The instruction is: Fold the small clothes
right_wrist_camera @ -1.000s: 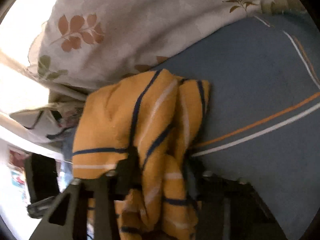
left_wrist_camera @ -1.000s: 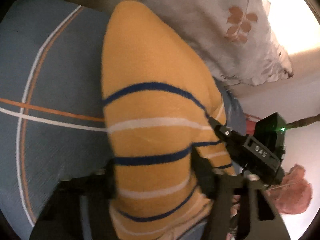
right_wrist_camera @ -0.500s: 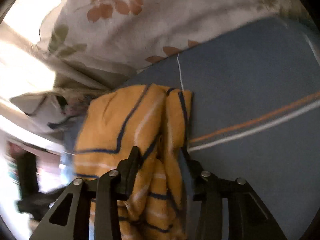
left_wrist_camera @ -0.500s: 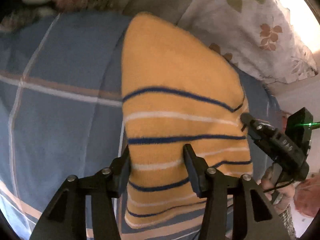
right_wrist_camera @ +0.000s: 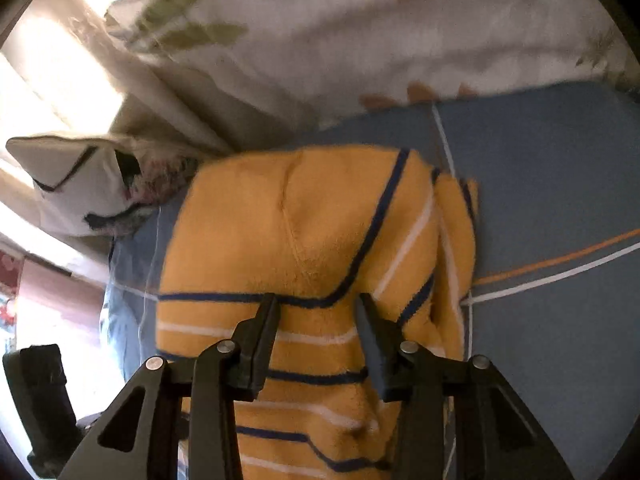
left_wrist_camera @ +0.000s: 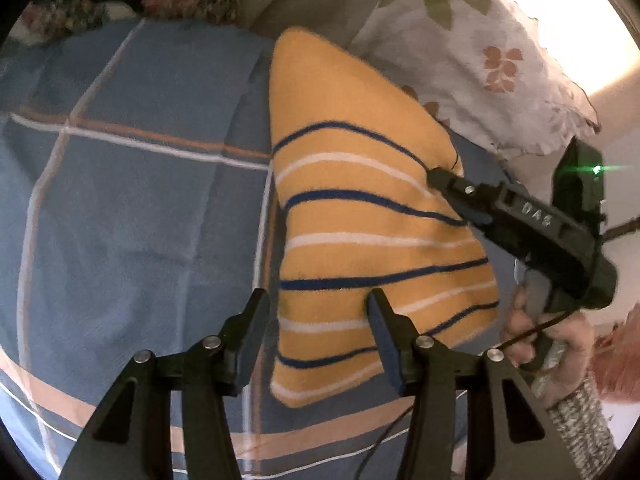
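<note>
The left gripper (left_wrist_camera: 316, 324) hangs with jaws apart over the near edge of the yellow striped garment (left_wrist_camera: 360, 216), which lies folded on the blue bedspread (left_wrist_camera: 132, 200); the right gripper (right_wrist_camera: 318, 320), also released, hovers above it, probably to let the fold settle.

Both grippers spread wide

The left gripper (left_wrist_camera: 316, 312) sits at the bottom centre of its frame, fingers (left_wrist_camera: 252, 320) parted. The right gripper (right_wrist_camera: 318, 320) fills the bottom centre of its own view, jaws equally apart; in the left view it reaches in from the right edge, gripped by a bare hand (left_wrist_camera: 548, 336) at lower right
</note>
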Action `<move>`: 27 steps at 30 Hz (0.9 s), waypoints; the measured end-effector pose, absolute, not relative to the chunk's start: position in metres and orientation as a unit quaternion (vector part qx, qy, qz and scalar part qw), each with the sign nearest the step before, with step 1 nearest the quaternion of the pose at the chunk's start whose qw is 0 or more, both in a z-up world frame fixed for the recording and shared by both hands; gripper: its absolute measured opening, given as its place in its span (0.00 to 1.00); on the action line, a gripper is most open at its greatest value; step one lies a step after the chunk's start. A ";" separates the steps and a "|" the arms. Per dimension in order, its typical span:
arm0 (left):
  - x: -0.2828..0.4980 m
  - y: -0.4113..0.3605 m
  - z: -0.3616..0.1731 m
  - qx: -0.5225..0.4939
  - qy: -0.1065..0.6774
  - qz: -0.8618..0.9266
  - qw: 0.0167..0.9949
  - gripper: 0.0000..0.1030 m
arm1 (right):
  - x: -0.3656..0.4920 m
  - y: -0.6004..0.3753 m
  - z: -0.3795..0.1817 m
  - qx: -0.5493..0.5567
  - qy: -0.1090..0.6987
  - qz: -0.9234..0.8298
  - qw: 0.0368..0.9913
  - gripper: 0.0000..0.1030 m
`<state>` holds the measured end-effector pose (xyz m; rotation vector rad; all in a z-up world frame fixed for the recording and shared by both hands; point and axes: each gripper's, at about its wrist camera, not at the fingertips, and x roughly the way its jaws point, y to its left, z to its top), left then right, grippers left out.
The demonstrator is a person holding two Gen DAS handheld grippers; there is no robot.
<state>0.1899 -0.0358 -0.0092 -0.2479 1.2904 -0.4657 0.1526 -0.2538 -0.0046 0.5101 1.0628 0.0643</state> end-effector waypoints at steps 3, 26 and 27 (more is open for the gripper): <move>0.189 -0.023 -0.001 -0.098 0.583 -0.213 0.778 0.48 | 0.132 -0.234 0.020 0.209 0.481 0.023 0.851 0.42; 0.120 0.000 0.032 -0.014 0.512 -0.158 0.844 0.49 | -0.020 -0.250 -0.006 0.232 0.512 -0.038 0.827 0.46; 0.114 -0.003 0.033 -0.014 0.509 -0.155 0.847 0.49 | -0.026 -0.251 -0.005 0.224 0.511 -0.037 0.829 0.46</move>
